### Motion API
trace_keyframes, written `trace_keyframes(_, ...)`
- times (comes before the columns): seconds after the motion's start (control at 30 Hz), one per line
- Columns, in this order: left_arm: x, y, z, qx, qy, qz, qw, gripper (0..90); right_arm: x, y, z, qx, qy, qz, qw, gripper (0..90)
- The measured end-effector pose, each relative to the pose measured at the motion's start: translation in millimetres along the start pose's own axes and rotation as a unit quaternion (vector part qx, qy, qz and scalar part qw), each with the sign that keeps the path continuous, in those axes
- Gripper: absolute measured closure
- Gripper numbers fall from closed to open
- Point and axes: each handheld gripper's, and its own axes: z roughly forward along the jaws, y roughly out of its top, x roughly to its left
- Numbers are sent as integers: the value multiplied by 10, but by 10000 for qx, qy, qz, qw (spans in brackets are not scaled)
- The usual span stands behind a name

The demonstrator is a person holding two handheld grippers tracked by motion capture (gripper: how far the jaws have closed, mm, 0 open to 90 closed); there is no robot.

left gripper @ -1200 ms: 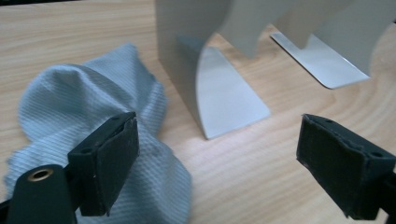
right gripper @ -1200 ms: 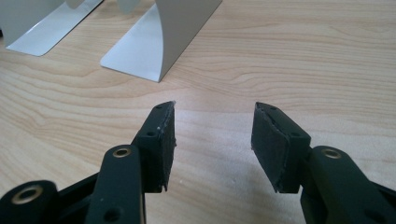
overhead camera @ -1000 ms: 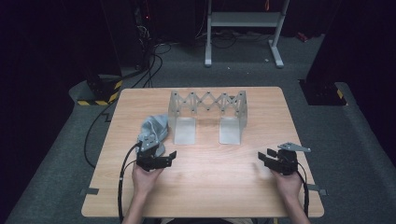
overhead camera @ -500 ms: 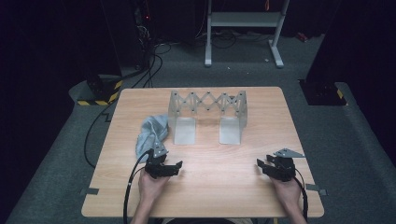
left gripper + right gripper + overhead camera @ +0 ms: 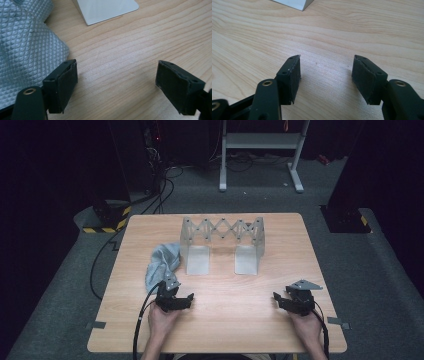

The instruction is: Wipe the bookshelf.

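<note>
**Both grippers low and wide apart, grey cloth by the left one**

Here we are over the wooden tabletop [image 5: 220, 320], and the left gripper [image 5: 176, 301] sits near the front edge, left of centre, released, jaws spread wide with bare wood between them. In the left gripper view the quilted grey cloth [image 5: 27, 45] lies right against the outer side of one jaw, not between the pads; from above the cloth [image 5: 162, 262] is a crumpled heap running from that gripper back toward the left edge of the tabletop.

Over on the right, the right gripper [image 5: 295, 301] rests near the front right corner, and its jaws have just been opening: they stand released now, nothing between them but wood grain, as the right gripper view makes plain [image 5: 325, 75].

Toward the middle of the tabletop stands the folding metal rack [image 5: 222, 232], a scissor lattice across the back with two flat plates reaching forward; the cloth's far end lies just beside its left plate. A corner of one plate [image 5: 107, 10] peeks in at the top of the left gripper view.

No brand, label or writing can be read anywhere.
</note>
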Motion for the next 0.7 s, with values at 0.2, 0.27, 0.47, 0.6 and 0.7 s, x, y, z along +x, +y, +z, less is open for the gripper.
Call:
trace_keyframes(0.2,-12,-1,0,0,31,-27,10000,183,31,23,31,33,-47,-63,10000,366)
trace_keyframes(0.27,-13,-1,0,-1,31,-28,10000,183,32,23,31,34,-46,-69,10000,363)
trace_keyframes(0.47,-15,-2,-1,1,37,-40,10000,182,33,23,31,34,-44,-64,10000,363)
trace_keyframes(0.6,-17,-2,-2,4,42,-42,10000,182,32,22,31,36,-42,-77,10000,360)
trace_keyframes(0.7,-17,-2,-1,-3,37,-48,10000,182,32,23,32,39,-32,-88,9999,353)
